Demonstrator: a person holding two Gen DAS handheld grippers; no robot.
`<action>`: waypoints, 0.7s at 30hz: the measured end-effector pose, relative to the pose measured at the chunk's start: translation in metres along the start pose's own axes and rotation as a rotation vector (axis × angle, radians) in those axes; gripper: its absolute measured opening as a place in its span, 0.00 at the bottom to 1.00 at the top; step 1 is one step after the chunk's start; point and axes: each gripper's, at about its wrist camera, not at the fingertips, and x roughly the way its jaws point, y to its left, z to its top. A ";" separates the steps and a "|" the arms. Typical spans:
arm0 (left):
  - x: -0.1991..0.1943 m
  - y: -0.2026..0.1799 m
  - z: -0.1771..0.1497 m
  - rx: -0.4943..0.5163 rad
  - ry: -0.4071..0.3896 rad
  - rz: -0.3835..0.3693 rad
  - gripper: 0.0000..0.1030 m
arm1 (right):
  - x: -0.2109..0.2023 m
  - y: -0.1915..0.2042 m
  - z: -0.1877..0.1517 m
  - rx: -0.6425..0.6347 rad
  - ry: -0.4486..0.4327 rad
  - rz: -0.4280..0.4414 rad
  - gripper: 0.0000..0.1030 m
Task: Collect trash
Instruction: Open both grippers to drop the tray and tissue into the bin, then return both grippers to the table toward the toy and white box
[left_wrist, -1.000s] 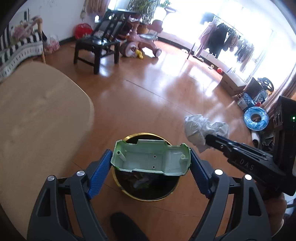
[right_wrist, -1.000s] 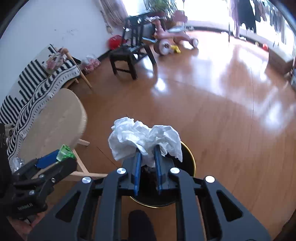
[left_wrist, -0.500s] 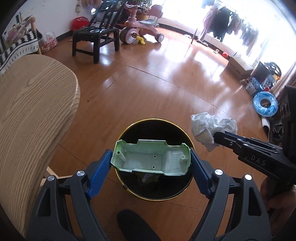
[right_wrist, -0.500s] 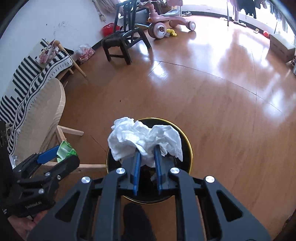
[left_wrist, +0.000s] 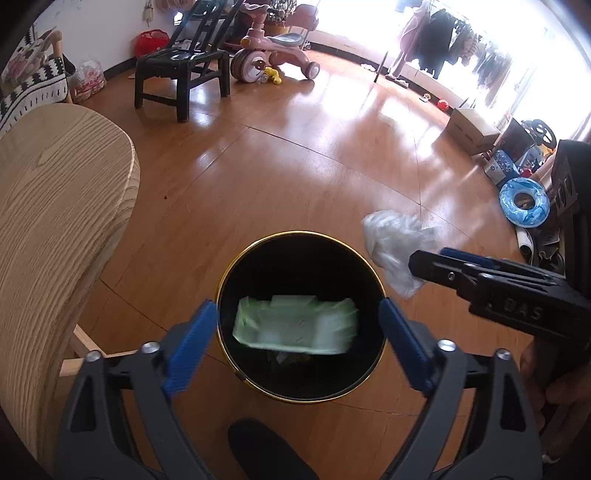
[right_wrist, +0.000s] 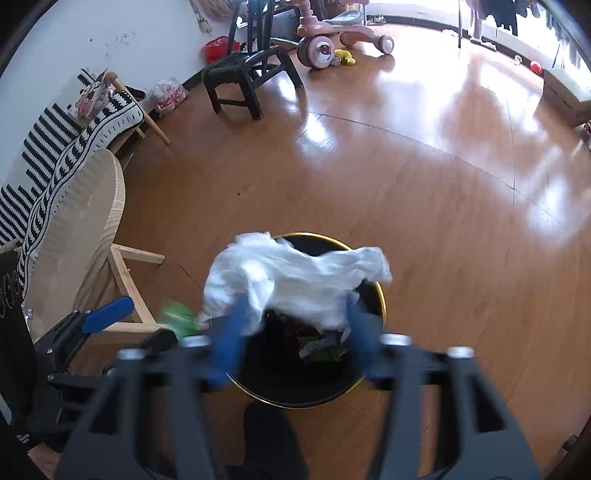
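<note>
Both grippers' jaws have just been opening: the left gripper (left_wrist: 297, 338) stands apart as its green plastic tray (left_wrist: 295, 325) drops blurred into the black bin (left_wrist: 258, 251), and the right gripper (right_wrist: 293, 332) spreads off the crumpled white tissue (right_wrist: 291, 277) above it, so both pieces look binned.

Home living room: wooden floor (left_wrist: 295, 155), child's tricycle (left_wrist: 273, 55), clothes rack (left_wrist: 443, 33).

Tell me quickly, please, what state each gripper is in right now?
Left gripper: open, jaws just widened; the green plastic tray is dropping free into the bin.
Right gripper: open, jaws just spreading; the white crumpled paper still lies between them.
</note>
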 end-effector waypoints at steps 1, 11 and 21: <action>-0.001 -0.001 -0.001 0.004 -0.004 0.003 0.86 | -0.002 0.001 0.000 -0.008 -0.008 -0.006 0.61; -0.037 0.009 -0.001 -0.050 -0.082 0.017 0.89 | -0.030 0.012 0.006 -0.017 -0.046 0.003 0.61; -0.192 0.121 -0.026 -0.239 -0.301 0.123 0.92 | -0.074 0.166 0.024 -0.233 -0.147 0.138 0.67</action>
